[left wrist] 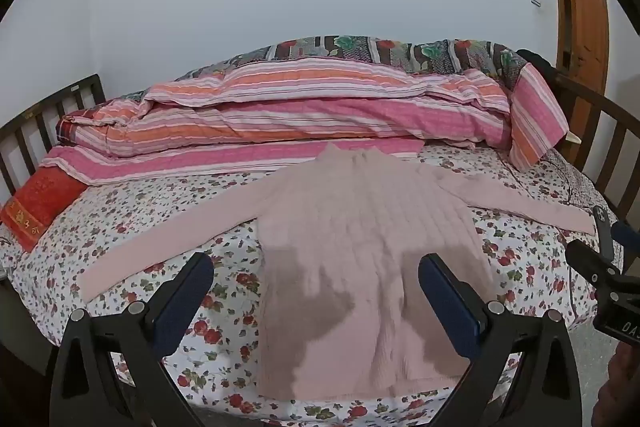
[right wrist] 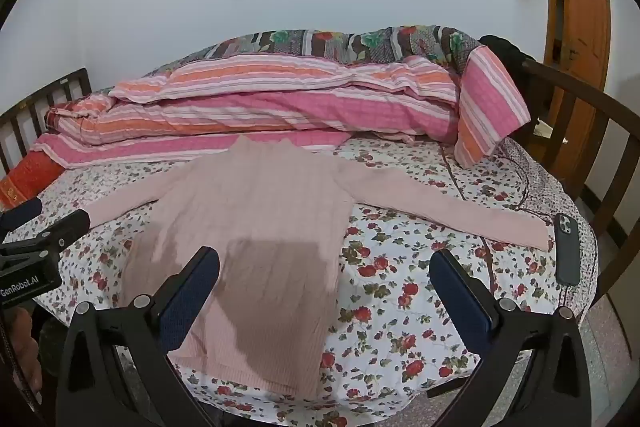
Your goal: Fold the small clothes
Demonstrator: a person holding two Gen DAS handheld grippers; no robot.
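A pale pink ribbed sweater (left wrist: 360, 227) lies flat on the flowered bed sheet, collar toward the far side, both sleeves spread out sideways. It also shows in the right wrist view (right wrist: 256, 211). My left gripper (left wrist: 316, 267) is open and empty, hovering above the sweater's lower body. My right gripper (right wrist: 324, 263) is open and empty, above the sweater's right hem edge and the sheet beside it. The right gripper's body (left wrist: 600, 267) shows at the right edge of the left wrist view; the left gripper's body (right wrist: 36, 251) shows at the left edge of the right wrist view.
A rolled pink and orange striped quilt (left wrist: 300, 107) lies along the far side of the bed. A red cushion (left wrist: 36, 207) sits at the left. A dark phone (right wrist: 568, 251) lies near the right sleeve's cuff. Wooden bed rails (right wrist: 600, 131) flank both ends. A wooden door (right wrist: 580, 7) stands at the right.
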